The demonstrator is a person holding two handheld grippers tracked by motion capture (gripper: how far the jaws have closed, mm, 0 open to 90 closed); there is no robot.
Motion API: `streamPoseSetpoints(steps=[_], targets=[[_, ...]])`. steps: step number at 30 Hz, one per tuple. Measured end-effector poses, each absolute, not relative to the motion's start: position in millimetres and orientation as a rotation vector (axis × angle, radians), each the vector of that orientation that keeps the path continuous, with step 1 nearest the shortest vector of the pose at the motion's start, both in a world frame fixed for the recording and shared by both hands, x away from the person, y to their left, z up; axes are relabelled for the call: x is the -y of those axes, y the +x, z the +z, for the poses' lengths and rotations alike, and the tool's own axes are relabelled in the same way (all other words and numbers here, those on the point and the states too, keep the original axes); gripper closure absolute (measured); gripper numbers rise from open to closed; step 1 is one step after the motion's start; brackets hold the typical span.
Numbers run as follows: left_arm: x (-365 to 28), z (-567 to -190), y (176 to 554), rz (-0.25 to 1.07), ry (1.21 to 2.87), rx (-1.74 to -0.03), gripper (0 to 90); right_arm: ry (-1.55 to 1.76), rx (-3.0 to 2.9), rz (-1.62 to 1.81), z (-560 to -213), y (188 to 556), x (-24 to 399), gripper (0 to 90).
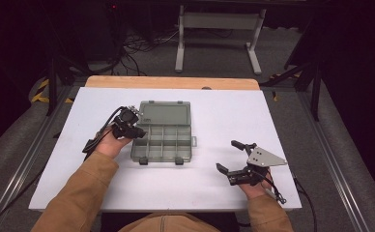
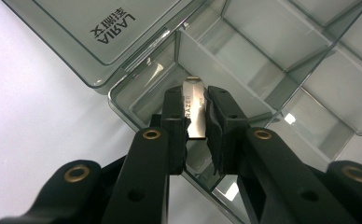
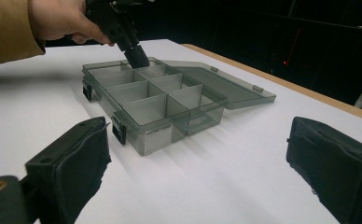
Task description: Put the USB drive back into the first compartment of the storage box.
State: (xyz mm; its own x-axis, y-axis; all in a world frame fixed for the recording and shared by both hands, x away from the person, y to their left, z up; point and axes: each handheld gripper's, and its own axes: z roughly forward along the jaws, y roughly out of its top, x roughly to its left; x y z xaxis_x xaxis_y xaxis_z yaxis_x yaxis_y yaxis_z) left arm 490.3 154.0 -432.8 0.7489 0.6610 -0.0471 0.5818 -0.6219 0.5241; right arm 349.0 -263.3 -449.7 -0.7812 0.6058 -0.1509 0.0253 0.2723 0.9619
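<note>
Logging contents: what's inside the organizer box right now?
The organizer box compartments look empty. The left tongs hold a small metal piece over a corner compartment; that compartment's floor under the tongs is partly covered.

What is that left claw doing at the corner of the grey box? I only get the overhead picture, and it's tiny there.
Observer: The left gripper is clamped on a small silver metal piece, holding it over a corner compartment of the organizer box.
Operator: Any writing on it?
Observer: Yes, letters run along it; they look like RAZER, though partly covered.
Operator: And the other claw?
Observer: The right gripper is wide open with nothing between its pads, aimed at the box from the side.
</note>
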Motion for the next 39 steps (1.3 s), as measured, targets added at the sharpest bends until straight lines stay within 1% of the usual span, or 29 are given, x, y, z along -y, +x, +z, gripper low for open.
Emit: streamPoseSetpoints(steps=[7, 14, 15, 16, 17, 18, 19, 20, 21, 22, 26, 27, 29, 30, 31, 32, 37, 39], targets=[[-155.2, -431.2, 489.3, 0.203, 2.416, -0.931, 77.1, 0.568, -2.049, 1.535, -449.7, 349.1, 263.4, 6.5], [-155.6, -425.1, 484.5, 0.222, 2.383, -0.915, 70.6, 0.569, -2.050, 1.536, -449.8, 349.1, 263.2, 6.5], [-155.5, -423.7, 483.4, 0.221, 2.381, -0.919, 68.5, 0.569, -2.050, 1.536, -449.8, 349.2, 263.2, 6.5], [-155.4, -420.6, 480.9, 0.230, 2.366, -0.910, 64.2, 0.569, -2.051, 1.536, -449.8, 349.2, 263.2, 6.5], [-155.4, -420.6, 480.9, 0.230, 2.366, -0.910, 62.0, 0.569, -2.051, 1.535, -449.9, 349.2, 263.2, 6.5], [-155.6, -418.1, 479.6, 0.234, 2.358, -0.902, 62.0, 0.569, -2.051, 1.535, -449.9, 349.2, 263.2, 6.5], [-155.6, -416.2, 478.3, 0.229, 2.351, -0.897, 58.9, 0.569, -2.051, 1.534, -449.9, 349.1, 263.2, 6.5], [-155.6, -412.7, 476.2, 0.217, 2.340, -0.891, 53.8, 0.569, -2.051, 1.535, -449.9, 349.1, 263.2, 6.5], [-155.6, -412.7, 476.2, 0.217, 2.340, -0.891, 51.5, 0.569, -2.051, 1.535, -449.9, 349.1, 263.2, 6.5], [-155.5, -409.7, 474.3, 0.212, 2.336, -0.884, 51.5, 0.569, -2.050, 1.535, -449.9, 349.1, 263.2, 6.5], [-155.4, -401.2, 468.4, 0.210, 2.317, -0.866, 36.2, 0.568, -2.050, 1.533, -449.9, 348.9, 263.2, 6.5], [-155.5, -396.9, 464.5, 0.225, 2.299, -0.862, 29.4, 0.565, -2.049, 1.531, -449.8, 348.9, 263.1, 6.5], [-155.7, -394.2, 461.8, 0.218, 2.289, -0.855, 24.4, 0.564, -2.050, 1.528, -449.8, 348.7, 263.0, 6.5], [-156.1, -392.0, 459.8, 0.219, 2.287, -0.847, 24.4, 0.564, -2.050, 1.528, -449.8, 348.7, 263.0, 6.5], [-156.0, -390.2, 457.5, 0.225, 2.283, -0.842, 19.1, 0.563, -2.050, 1.528, -449.8, 348.7, 263.0, 6.5], [-155.8, -388.6, 455.1, 0.231, 2.280, -0.840, 19.1, 0.563, -2.050, 1.528, -449.8, 348.7, 263.0, 6.5], [-154.3, -382.3, 442.7, 0.253, 2.273, -0.824, 8.4, 0.562, -2.051, 1.527, -449.8, 348.4, 263.0, 6.4], [-153.9, -379.7, 438.0, 0.254, 2.267, -0.814, 6.7, 0.562, -2.051, 1.527, -449.9, 348.4, 263.1, 6.5]])
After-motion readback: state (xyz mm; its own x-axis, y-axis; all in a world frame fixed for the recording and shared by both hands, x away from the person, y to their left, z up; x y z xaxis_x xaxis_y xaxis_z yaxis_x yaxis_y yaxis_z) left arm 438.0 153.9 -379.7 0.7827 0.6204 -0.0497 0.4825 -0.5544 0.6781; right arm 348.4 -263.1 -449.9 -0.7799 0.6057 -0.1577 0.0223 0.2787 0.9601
